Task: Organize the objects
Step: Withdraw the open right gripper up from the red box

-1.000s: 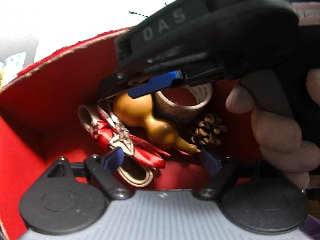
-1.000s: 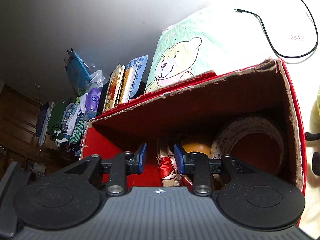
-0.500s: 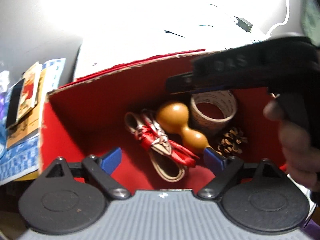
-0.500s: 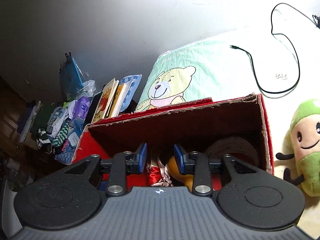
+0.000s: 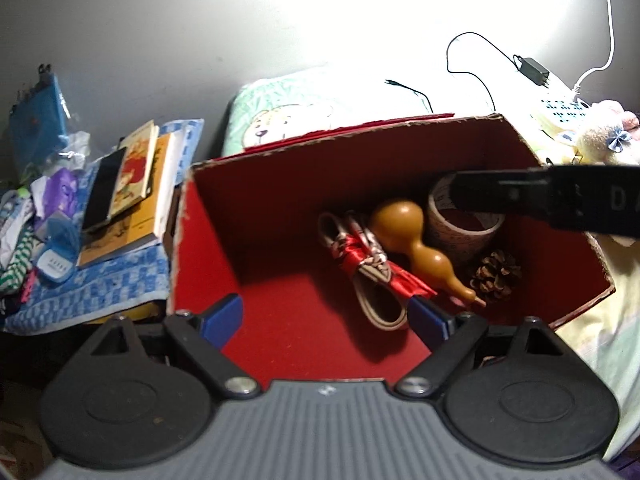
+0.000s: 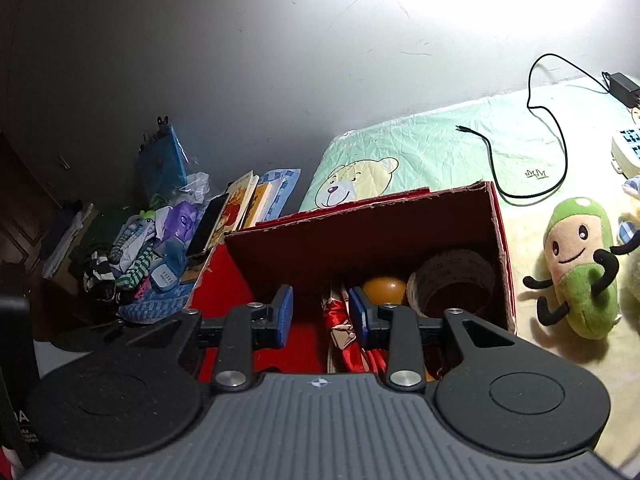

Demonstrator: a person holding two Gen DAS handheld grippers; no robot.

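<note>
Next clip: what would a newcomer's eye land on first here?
The open red box fills the centre, with a tan gourd, a roll of tape, a pine cone and red ribbon clustered at its far right. Beside it, on the bed, lies a green plush toy.

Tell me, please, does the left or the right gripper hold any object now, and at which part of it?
Nothing is held. The left gripper is open above the red box, and the right gripper is open too, with empty space between its pads.

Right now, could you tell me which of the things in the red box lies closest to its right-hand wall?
The pine cone. It sits right of the gourd and in front of the tape roll; the red ribbon bundle lies further left.
</note>
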